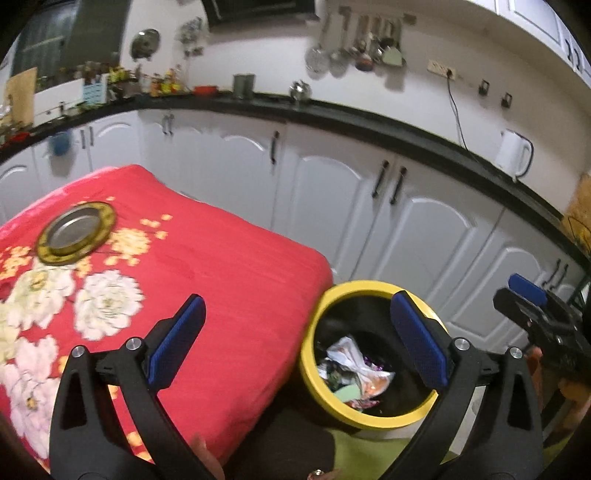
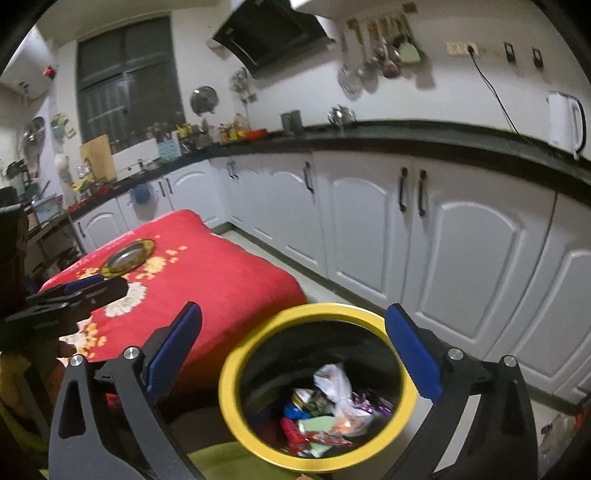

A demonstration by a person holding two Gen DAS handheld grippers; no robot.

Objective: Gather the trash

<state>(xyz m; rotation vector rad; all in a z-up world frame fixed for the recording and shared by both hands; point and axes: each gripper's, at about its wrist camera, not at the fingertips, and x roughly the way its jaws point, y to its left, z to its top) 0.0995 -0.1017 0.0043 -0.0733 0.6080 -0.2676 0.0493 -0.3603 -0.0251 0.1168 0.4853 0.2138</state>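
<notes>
1. Left claw (image 1: 299, 343) gapes wide, empty.
2. Right claw (image 2: 295, 350) likewise wide, empty.
3. Trash (image 2: 325, 413) lies inside yellow-rimmed bin (image 2: 236, 406), just beside red floral-clothed counter (image 1: 229, 266).

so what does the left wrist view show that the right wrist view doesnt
Only the left wrist view shows the right claw, seen from the side at the right edge, and the orange-yellow item at the counter's right end.

Only the right wrist view shows the window, the black range hood and the left claw, seen from the side at the left edge.

Both show the yellow-rimmed bin with wrappers inside, the red floral cloth, the metal plate, the white kettle and white cabinets. Each view's own claw is open and empty.
</notes>
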